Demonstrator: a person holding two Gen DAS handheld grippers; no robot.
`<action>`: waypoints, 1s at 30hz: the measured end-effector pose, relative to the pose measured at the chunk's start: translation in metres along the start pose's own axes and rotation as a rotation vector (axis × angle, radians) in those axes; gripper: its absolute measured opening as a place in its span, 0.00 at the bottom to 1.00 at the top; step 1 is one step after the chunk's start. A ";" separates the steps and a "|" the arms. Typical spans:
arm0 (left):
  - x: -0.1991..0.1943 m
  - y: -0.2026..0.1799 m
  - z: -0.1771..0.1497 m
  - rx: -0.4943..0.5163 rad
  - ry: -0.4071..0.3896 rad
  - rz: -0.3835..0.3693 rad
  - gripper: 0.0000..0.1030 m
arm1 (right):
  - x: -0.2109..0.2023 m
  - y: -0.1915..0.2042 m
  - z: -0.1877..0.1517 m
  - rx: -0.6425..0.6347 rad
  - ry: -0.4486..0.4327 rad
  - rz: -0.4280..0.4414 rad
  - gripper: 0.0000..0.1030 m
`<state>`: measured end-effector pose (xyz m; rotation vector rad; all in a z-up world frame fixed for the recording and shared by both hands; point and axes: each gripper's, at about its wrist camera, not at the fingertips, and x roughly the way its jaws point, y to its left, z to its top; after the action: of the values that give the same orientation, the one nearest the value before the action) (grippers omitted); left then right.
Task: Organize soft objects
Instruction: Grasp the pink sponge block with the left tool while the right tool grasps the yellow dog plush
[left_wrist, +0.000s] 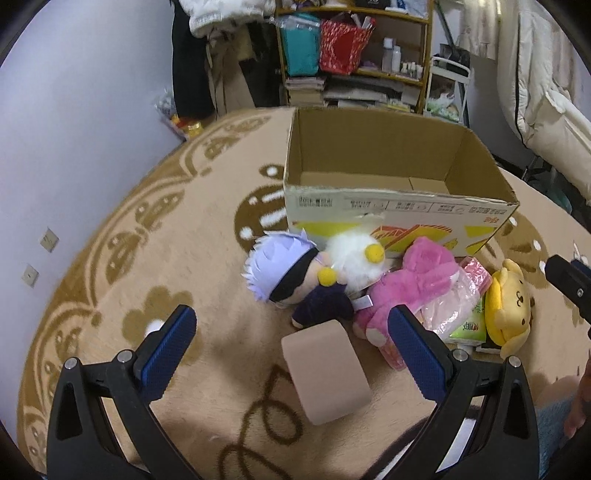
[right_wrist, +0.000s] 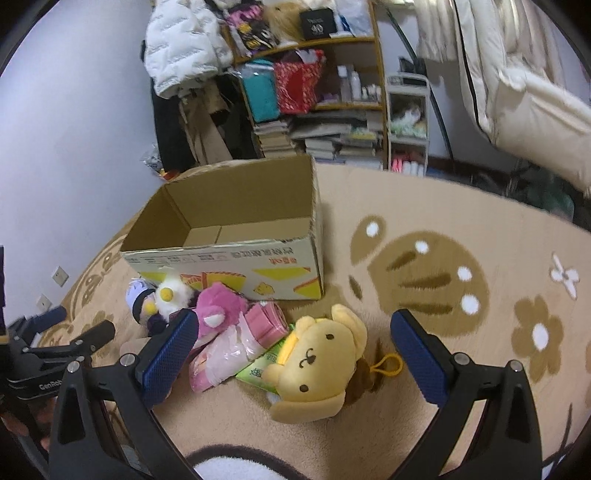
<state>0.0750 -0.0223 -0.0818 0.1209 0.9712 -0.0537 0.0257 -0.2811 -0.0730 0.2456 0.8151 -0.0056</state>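
An open, empty cardboard box (left_wrist: 399, 206) (right_wrist: 236, 254) stands on the rug. In front of it lie soft things: a lilac-haired doll (left_wrist: 284, 275) (right_wrist: 138, 299), a white fluffy toy (left_wrist: 354, 258) (right_wrist: 171, 293), a pink plush (left_wrist: 410, 284) (right_wrist: 218, 306), pink plastic packs (left_wrist: 454, 299) (right_wrist: 240, 339), a green pack (left_wrist: 469, 325) and a yellow dog plush (left_wrist: 506, 302) (right_wrist: 317, 365). A beige pad (left_wrist: 325, 373) lies between my left fingers. My left gripper (left_wrist: 293, 350) is open above it. My right gripper (right_wrist: 295, 350) is open over the yellow dog.
A beige patterned rug (right_wrist: 443, 266) covers the floor. A cluttered shelf (left_wrist: 354, 48) (right_wrist: 314, 81) stands behind the box. White bedding (right_wrist: 517, 92) hangs at the right. A lilac wall (left_wrist: 74, 110) is at the left.
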 end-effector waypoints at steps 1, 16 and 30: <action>0.005 0.001 0.000 -0.003 0.010 0.005 0.99 | 0.003 -0.004 0.000 0.020 0.014 -0.005 1.00; 0.058 0.002 -0.005 -0.074 0.172 -0.022 0.99 | 0.044 -0.029 0.004 0.153 0.142 0.043 0.94; 0.077 0.001 -0.015 -0.069 0.264 -0.027 0.97 | 0.071 -0.044 -0.009 0.242 0.249 0.063 0.71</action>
<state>0.1061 -0.0183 -0.1534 0.0513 1.2376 -0.0293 0.0640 -0.3156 -0.1399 0.5078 1.0556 -0.0141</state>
